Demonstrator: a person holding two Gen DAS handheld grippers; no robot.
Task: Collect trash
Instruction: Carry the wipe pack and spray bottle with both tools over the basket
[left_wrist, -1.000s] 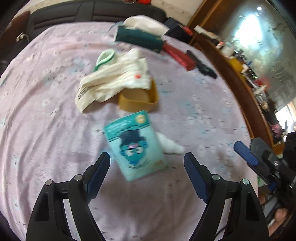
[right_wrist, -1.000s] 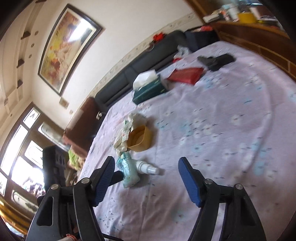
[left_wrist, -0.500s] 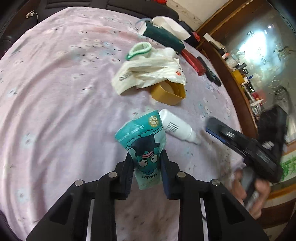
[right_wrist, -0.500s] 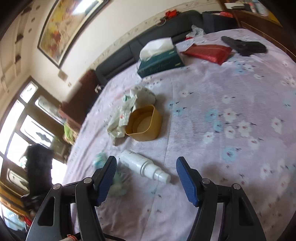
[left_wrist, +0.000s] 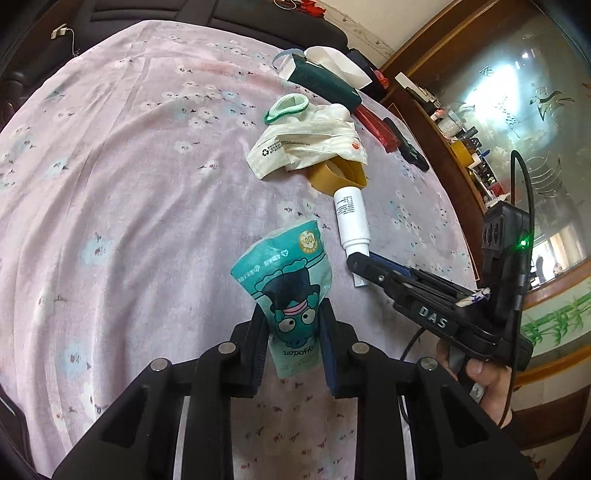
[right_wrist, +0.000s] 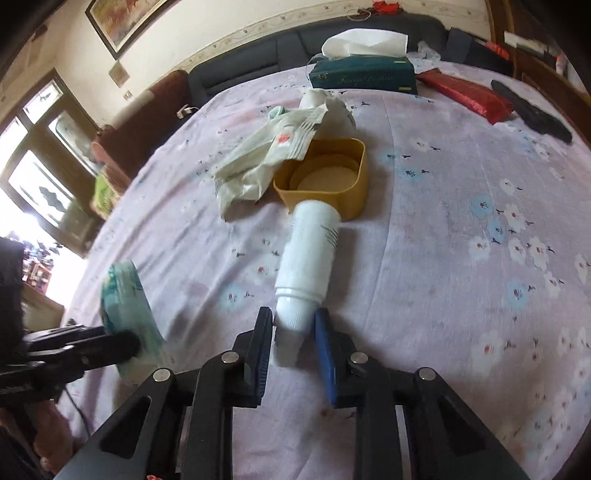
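Note:
My left gripper (left_wrist: 293, 328) is shut on a teal wipes packet (left_wrist: 288, 280) with a cartoon face and holds it above the table; the packet also shows at the left of the right wrist view (right_wrist: 127, 295). My right gripper (right_wrist: 293, 332) is shut on the nozzle end of a white plastic bottle (right_wrist: 312, 251) that lies on the cloth; the bottle (left_wrist: 351, 218) and the right gripper (left_wrist: 364, 267) show in the left wrist view. A crumpled white plastic bag (left_wrist: 306, 147) (right_wrist: 266, 158) lies beyond, partly over a yellow tub (right_wrist: 332, 177) (left_wrist: 340, 177).
The table wears a pink flowered cloth (left_wrist: 129, 184). At the far side lie a green tissue box (right_wrist: 364, 75), a red pouch (right_wrist: 469, 96), a black object (right_wrist: 532, 110) and a green ring (left_wrist: 286, 107). A wooden cabinet (left_wrist: 480, 110) stands at the right, a dark sofa (right_wrist: 258, 70) behind.
My left gripper closed on the teal packet and lifted it. My right gripper moved in to the white bottle and closed on its nozzle end.

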